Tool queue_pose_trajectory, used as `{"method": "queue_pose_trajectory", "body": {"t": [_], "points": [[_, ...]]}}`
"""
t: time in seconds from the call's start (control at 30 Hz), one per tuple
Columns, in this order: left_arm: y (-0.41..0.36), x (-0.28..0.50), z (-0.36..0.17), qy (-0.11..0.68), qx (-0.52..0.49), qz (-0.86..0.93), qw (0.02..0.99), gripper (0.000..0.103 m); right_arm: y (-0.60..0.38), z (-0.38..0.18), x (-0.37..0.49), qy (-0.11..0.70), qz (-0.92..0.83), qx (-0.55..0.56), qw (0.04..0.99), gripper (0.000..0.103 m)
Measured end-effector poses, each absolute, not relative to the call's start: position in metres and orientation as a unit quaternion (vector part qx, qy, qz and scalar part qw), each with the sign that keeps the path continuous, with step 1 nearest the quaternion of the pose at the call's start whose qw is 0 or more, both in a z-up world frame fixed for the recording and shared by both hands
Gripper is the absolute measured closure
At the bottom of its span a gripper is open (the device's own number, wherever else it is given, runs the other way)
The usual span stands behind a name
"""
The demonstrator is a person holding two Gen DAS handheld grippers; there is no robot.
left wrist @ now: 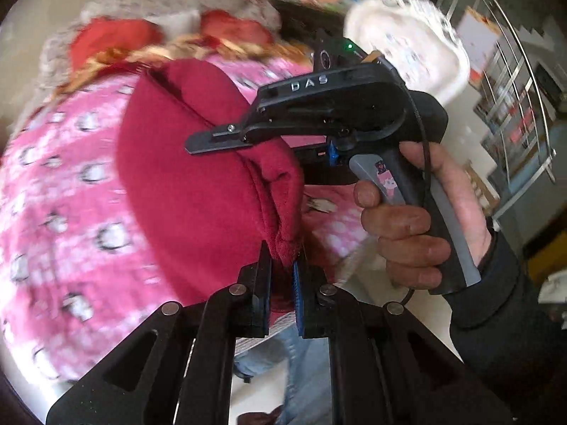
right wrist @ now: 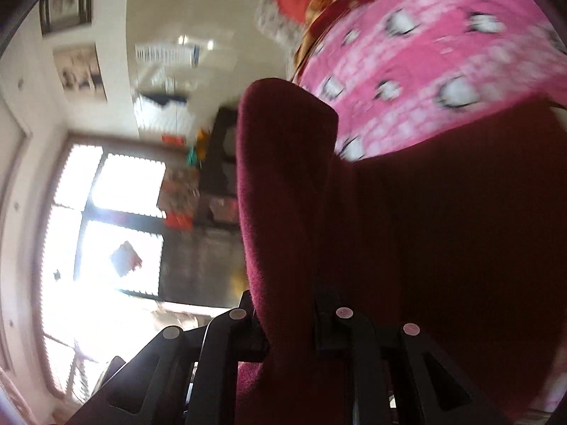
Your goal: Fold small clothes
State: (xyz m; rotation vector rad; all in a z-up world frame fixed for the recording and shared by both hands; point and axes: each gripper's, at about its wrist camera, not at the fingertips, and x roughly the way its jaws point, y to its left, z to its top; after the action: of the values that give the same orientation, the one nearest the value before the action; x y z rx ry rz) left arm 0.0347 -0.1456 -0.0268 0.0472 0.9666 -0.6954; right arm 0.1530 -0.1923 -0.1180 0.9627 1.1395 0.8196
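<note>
The dark red garment [left wrist: 198, 163] is filling the middle of the left wrist view, hanging and draping over a pink blanket with a cartoon print [left wrist: 63, 191] that is covering what looks like a bed. It is looking thick and fleecy, with a rolled, stitched hem running down toward the lower centre of the frame. It is behaving as soft, limp cloth: bending into a rounded fold, sagging under its own weight, and showing no stiffness at all. It is probably light, and the napped surface should be giving the pads plenty of grip, so slipping seems unlikely; bunching is the greater worry.

The left claw [left wrist: 283, 276] is sitting at the lower centre of that view, its jaws drawn together on a corner of the hem, with a blue pad pressing against the cloth. The right claw [left wrist: 219, 140] is showing in the centre right of the same frame, held by a hand [left wrist: 418, 219] in a dark sleeve, its fingers lying along the upper fold of the garment.

In the right wrist view the garment [right wrist: 283, 184] is rising as a tall dark ridge from the right claw [right wrist: 287, 322] at the lower centre, and the jaws are pinching closed on that thick fold. The pink blanket is occupying the upper right there.

Judging by the hem, the edges and corners are offering the best hold, since a seam is keeping layers together while the middle would be bunching.
</note>
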Motion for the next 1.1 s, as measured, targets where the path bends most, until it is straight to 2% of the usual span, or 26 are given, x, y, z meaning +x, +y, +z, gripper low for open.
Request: {"method": "queue_pose_trajectory", "body": {"t": [0.13, 0.23, 0.37, 0.4, 0.43, 0.47, 0.5, 0.6, 0.63, 0.67, 0.8, 0.93, 1.0, 1.1], "points": [[-0.188, 0.052, -0.067, 0.498, 0.032, -0.331, 0.801, 0.093, -0.241, -0.158, 0.147, 0.503, 0.332, 0.467, 0.647, 0.088], [-0.191, 0.064, -0.084, 0.552, -0.008, -0.34, 0.762, 0.091, -0.264, -0.192, 0.15, 0.515, 0.32, 0.486, 0.63, 0.088], [-0.166, 0.064, -0.068, 0.554, -0.053, -0.38, 0.739, 0.09, -0.293, -0.221, 0.158, 0.529, 0.308, 0.499, 0.613, 0.087], [-0.16, 0.064, -0.062, 0.547, -0.055, -0.381, 0.744, 0.086, -0.296, -0.221, 0.155, 0.526, 0.311, 0.501, 0.613, 0.086], [-0.15, 0.065, -0.055, 0.538, -0.06, -0.376, 0.752, 0.07, -0.3, -0.218, 0.154, 0.523, 0.313, 0.501, 0.614, 0.086], [-0.137, 0.07, -0.05, 0.529, -0.062, -0.355, 0.768, 0.059, -0.303, -0.213, 0.151, 0.521, 0.314, 0.498, 0.618, 0.086], [-0.128, 0.077, -0.05, 0.524, -0.063, -0.33, 0.783, 0.043, -0.304, -0.21, 0.148, 0.521, 0.312, 0.492, 0.624, 0.08], [-0.106, 0.105, -0.063, 0.529, -0.072, -0.261, 0.804, 0.042, -0.303, -0.194, 0.135, 0.517, 0.296, 0.467, 0.653, 0.06], [-0.099, 0.118, -0.07, 0.536, -0.068, -0.229, 0.81, 0.042, -0.31, -0.185, 0.135, 0.509, 0.292, 0.465, 0.663, 0.051], [-0.095, 0.128, -0.077, 0.539, -0.064, -0.206, 0.814, 0.042, -0.313, -0.175, 0.133, 0.503, 0.286, 0.462, 0.672, 0.047], [-0.085, 0.156, -0.102, 0.552, -0.064, -0.162, 0.816, 0.042, -0.312, -0.147, 0.1, 0.502, 0.232, 0.429, 0.715, 0.047], [-0.08, 0.167, -0.114, 0.555, -0.068, -0.152, 0.815, 0.042, -0.301, -0.114, 0.065, 0.502, 0.15, 0.338, 0.782, 0.047], [-0.083, 0.169, -0.116, 0.557, -0.066, -0.156, 0.813, 0.042, -0.292, -0.091, 0.057, 0.485, 0.161, 0.311, 0.802, 0.047], [-0.09, 0.175, -0.121, 0.561, -0.064, -0.16, 0.81, 0.042, -0.279, -0.08, 0.06, 0.472, 0.204, 0.331, 0.791, 0.048]]}}
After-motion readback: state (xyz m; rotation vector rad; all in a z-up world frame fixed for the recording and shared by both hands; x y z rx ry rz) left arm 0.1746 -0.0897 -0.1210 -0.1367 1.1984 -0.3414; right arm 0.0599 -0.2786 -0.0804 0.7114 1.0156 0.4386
